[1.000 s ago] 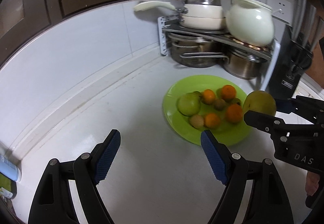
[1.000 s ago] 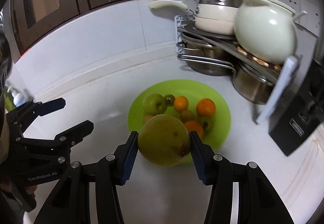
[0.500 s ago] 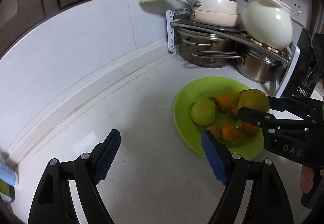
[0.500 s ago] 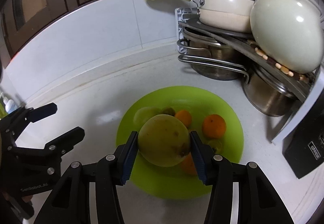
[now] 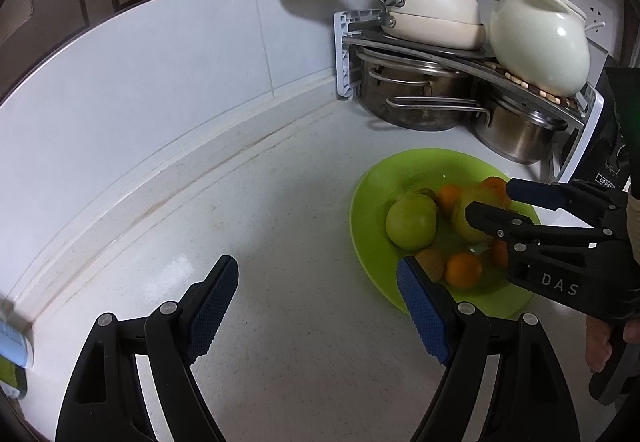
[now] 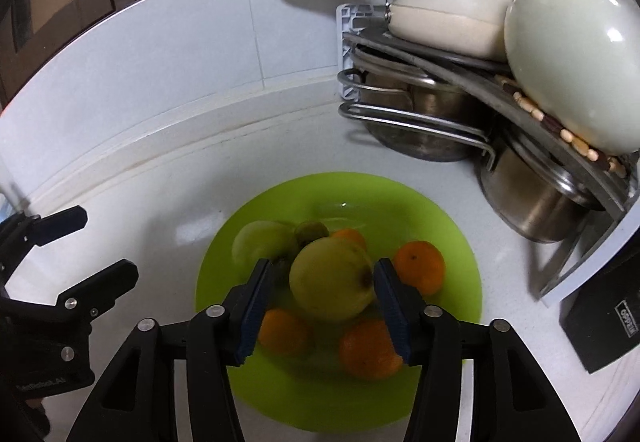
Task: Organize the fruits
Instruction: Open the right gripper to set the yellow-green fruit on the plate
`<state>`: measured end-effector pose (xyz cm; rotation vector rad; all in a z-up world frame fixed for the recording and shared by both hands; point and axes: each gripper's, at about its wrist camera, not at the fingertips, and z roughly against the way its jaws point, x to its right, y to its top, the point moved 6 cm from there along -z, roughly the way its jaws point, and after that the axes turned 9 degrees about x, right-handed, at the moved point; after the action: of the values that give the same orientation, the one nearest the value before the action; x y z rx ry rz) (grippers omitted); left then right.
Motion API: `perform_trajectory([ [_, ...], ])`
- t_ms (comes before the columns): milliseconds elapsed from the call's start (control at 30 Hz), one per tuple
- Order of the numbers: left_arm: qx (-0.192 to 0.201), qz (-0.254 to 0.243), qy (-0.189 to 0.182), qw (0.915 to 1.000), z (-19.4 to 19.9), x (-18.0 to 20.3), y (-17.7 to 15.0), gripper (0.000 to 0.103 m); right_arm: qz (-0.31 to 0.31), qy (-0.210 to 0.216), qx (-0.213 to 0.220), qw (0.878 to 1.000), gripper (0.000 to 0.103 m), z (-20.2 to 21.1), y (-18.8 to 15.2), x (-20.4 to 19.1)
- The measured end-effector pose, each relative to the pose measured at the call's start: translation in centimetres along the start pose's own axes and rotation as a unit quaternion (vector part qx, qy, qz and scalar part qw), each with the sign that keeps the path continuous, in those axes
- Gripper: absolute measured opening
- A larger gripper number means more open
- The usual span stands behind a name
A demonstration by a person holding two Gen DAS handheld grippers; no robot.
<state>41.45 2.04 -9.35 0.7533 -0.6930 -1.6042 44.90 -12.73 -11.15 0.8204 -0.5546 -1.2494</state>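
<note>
A lime green plate (image 6: 448,226) on the white counter holds several oranges (image 6: 419,265), a green apple (image 6: 260,242) and small brown fruits. A large yellow-green pear (image 6: 332,278) sits among them between my right gripper's (image 6: 324,294) blue pads, with a gap on each side. The right gripper is open over the plate; it also shows in the left wrist view (image 5: 496,202) with the pear (image 5: 466,210). My left gripper (image 5: 316,306) is open and empty over the counter, left of the plate (image 5: 372,178).
A corner rack (image 6: 420,54) with steel pots (image 6: 416,114), cream pans and a pale green ceramic pot (image 6: 568,42) stands behind the plate. A black appliance (image 6: 608,314) is at the right. A bottle (image 5: 12,342) sits at the far left edge.
The right gripper moved forward and down over the plate and opened; the pear now rests among the fruits. The left gripper drifted a little nearer the plate.
</note>
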Motion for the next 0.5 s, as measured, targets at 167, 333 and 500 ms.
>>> perform_trajectory([
  [167, 0.01, 0.003, -0.003, 0.9999, 1.2, 0.0, 0.1, 0.081, -0.01, -0.003, 0.0, 1.0, 0.057, 1.6, -0.5, -0.1],
  [333, 0.026, 0.004, -0.014, 0.9996, 3.4, 0.5, 0.0, 0.082, -0.016, -0.021, 0.017, 1.0, 0.057, 4.9, -1.1, -0.3],
  [500, 0.05, 0.004, -0.029, 0.9983, 6.6, 0.9, -0.2, 0.086, -0.021, -0.042, 0.04, 0.998, 0.061, 9.1, -1.7, -0.6],
])
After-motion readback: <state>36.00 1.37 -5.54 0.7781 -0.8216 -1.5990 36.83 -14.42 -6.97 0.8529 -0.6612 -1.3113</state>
